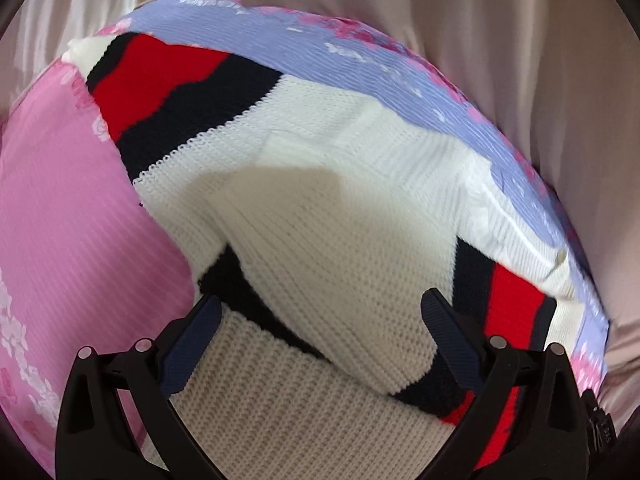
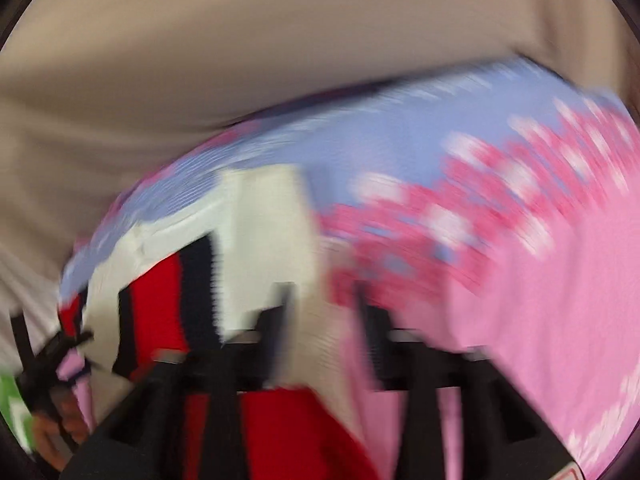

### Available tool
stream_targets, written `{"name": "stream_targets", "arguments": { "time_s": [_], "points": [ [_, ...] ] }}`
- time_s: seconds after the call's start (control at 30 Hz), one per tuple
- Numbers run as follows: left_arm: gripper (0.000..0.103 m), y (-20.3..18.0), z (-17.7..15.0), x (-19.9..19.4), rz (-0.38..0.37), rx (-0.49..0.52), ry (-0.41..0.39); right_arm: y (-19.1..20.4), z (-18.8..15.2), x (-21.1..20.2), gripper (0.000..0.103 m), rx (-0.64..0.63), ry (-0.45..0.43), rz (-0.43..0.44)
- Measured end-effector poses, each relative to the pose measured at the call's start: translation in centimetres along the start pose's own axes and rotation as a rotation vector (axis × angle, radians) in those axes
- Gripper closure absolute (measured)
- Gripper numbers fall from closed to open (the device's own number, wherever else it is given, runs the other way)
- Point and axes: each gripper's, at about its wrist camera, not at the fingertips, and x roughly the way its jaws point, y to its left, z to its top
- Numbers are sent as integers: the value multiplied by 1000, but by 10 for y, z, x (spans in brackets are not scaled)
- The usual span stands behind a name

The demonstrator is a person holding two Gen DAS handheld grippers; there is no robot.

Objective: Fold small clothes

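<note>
In the left wrist view there is one knitted sweater (image 1: 320,208). It is white with red and dark blue stripes. It lies on a bed cover (image 1: 72,216) that is pink on one side and pale blue on the other. The left gripper (image 1: 320,344) points down at the sweater. Its two fingers stand wide apart, and a folded part of the sweater lies between them. The pads do not press on it. The sweater runs long from 10 o'clock to 4 o'clock, and most of it lies toward 12 o'clock from the claw. I think this claw is the nearer one.

The right wrist view is very blurry. The right gripper (image 2: 324,308) looks open, with nothing held. The sweater (image 2: 260,216) lies toward 10 o'clock from it. The pink cover (image 2: 540,300) is at 3 o'clock.
</note>
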Motion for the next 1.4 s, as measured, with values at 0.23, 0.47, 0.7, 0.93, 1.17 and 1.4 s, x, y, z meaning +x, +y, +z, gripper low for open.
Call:
{"name": "stream_targets", "arguments": {
  "time_s": [0.23,0.47,0.7,0.93,1.17,1.4],
  "points": [
    [5,-17,1,14,38,72,9,46,4,74,94,-249,112,-96],
    [5,-16,0,5,-4,87,12,-55,24,48,99,42,108,-67],
    [5,-26,-17,0,-111,60,67,-37,24,25,76,38,65,20],
    [58,-61,-28,10,-19,184,29,-31,15,33,68,51,89,9],
    [90,-45,19,-35,-130,140,-90,-17,11,18,57,-7,42,-7],
    [75,-8,20,3,-103,47,38,-17,-22,9,50,-28,42,-51]
  ]
}}
